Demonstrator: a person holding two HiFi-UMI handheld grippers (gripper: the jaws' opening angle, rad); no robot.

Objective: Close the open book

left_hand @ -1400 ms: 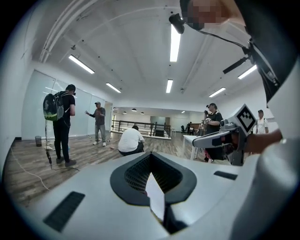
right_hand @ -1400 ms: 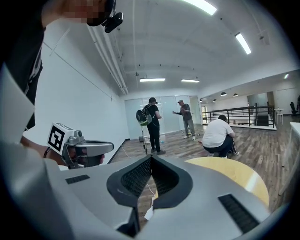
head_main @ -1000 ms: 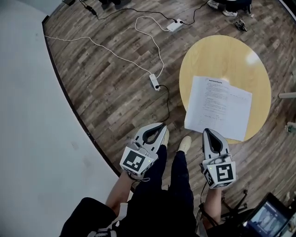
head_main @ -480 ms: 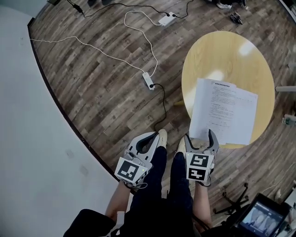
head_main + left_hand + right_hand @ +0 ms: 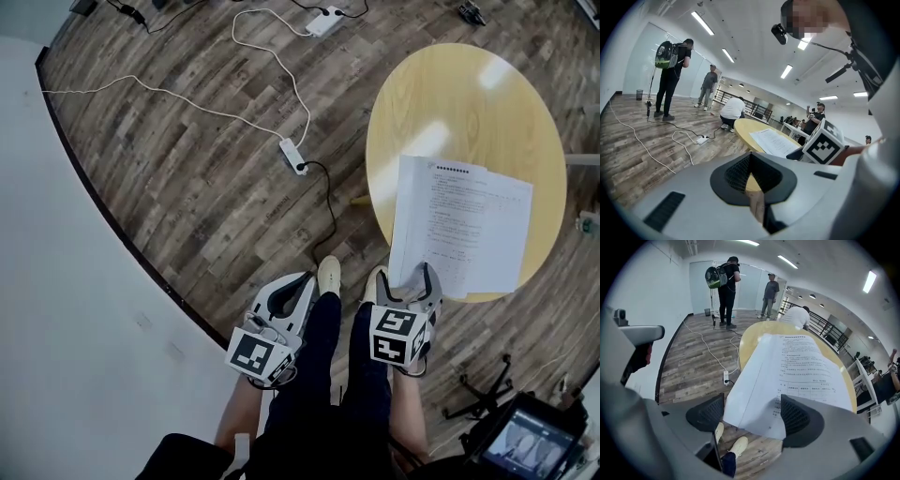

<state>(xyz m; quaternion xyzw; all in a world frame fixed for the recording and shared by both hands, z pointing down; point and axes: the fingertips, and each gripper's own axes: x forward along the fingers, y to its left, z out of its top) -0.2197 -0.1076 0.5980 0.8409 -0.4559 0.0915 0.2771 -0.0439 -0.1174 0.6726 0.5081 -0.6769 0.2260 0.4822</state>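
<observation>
The open book lies as white printed pages on the round yellow table, and its near edge overhangs the rim. My right gripper is open and tilted down just short of the book's near left corner. In the right gripper view that corner of the book shows between the spread jaws of the right gripper, and the pads do not touch it. My left gripper is shut over the person's left leg, well left of the table. In the left gripper view the left gripper holds nothing.
White cables and a power strip run across the wooden floor left of the table. The person's shoes stand by the table's near edge. A chair base and a screen sit at bottom right. People stand far off.
My right gripper went from shut to open, tipped downward and came in toward the book's near corner. Both grippers have sunk lower. The left gripper stayed shut.
</observation>
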